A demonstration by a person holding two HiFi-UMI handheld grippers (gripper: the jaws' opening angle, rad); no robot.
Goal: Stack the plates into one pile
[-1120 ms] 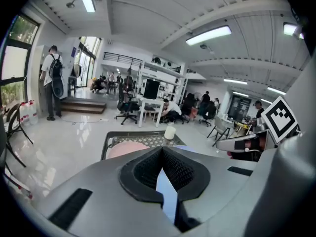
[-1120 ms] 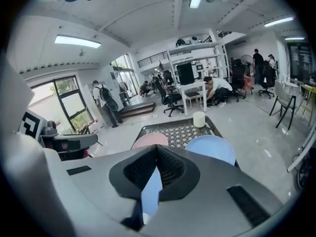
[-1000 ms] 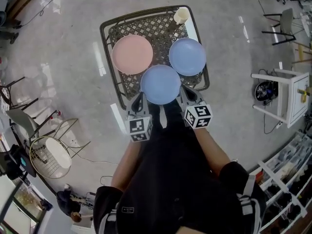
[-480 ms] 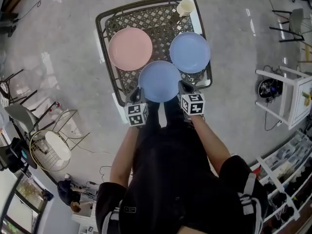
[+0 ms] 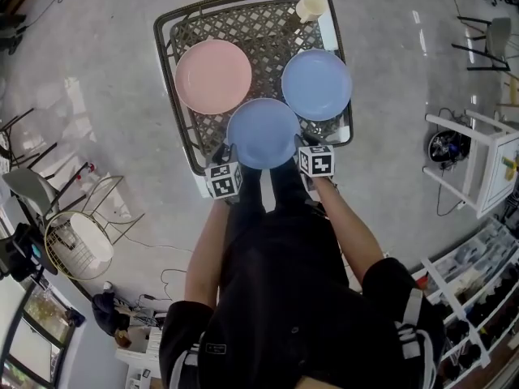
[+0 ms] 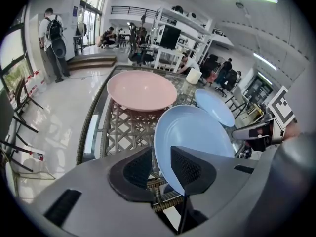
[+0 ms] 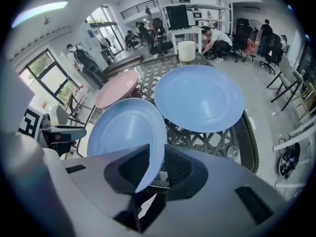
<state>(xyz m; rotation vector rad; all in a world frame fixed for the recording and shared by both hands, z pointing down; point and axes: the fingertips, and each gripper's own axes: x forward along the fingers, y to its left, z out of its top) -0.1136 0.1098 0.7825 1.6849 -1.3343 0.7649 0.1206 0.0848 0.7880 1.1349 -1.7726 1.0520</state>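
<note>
A wicker table (image 5: 174, 24) carries a pink plate (image 5: 213, 76) at the left and a blue plate (image 5: 316, 84) at the right. A second blue plate (image 5: 262, 133) lies low at the table's near edge, between my two grippers. My left gripper (image 5: 226, 156) has its rim (image 6: 163, 147) between its jaws; they have just been opening, and a gap shows beside the rim (image 6: 162, 167). My right gripper (image 5: 301, 143) straddles the opposite rim (image 7: 157, 167), also with a gap at one pad. In the right gripper view the far blue plate (image 7: 200, 97) sits just beyond.
A cream cup (image 5: 311, 6) stands at the table's far right corner. A round wire chair (image 5: 81, 254) is on the floor to the left, and a white side table (image 5: 486, 164) to the right. People stand far off in the room.
Both grippers have come down toward the table with the near blue plate, which now sits lower at the front edge. The left jaws have parted from its rim.
</note>
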